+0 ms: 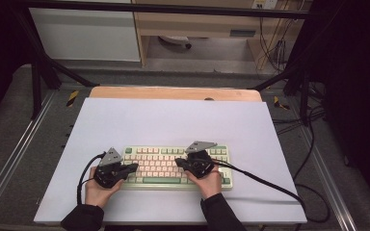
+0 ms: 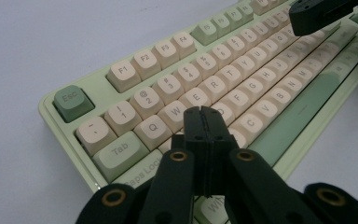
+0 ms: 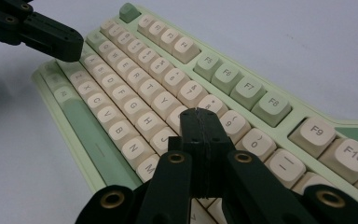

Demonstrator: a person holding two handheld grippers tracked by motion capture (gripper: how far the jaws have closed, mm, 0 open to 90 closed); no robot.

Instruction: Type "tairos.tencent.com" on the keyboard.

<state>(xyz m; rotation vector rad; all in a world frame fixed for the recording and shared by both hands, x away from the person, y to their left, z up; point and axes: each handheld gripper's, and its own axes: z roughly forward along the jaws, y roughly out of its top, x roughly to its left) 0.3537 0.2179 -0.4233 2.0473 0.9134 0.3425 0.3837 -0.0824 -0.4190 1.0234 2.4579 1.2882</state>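
A pale green keyboard (image 1: 176, 167) with cream keycaps lies flat near the front edge of a light grey mat (image 1: 173, 122), lengthwise across the person's side of the table.

The left gripper (image 1: 134, 167) hangs over the keyboard's left end, its jaws pressed together with nothing between them. In the left gripper view the closed tips sit over the letter rows around the S and D keys (image 2: 223, 112); whether they touch a keycap cannot be told.

The right gripper (image 1: 178, 163) is over the right half of the letter block, jaws likewise pressed together and empty. In the right gripper view its tips stand above the keys beside the 9 key (image 3: 233, 123), contact unclear. The two grippers point toward each other.

The mat covers a wooden table (image 1: 173, 93) whose bare far edge shows. Around it run a dark metal frame (image 1: 36, 72) and grey floor, with cables (image 1: 277, 45) hanging beneath a desk at the back.
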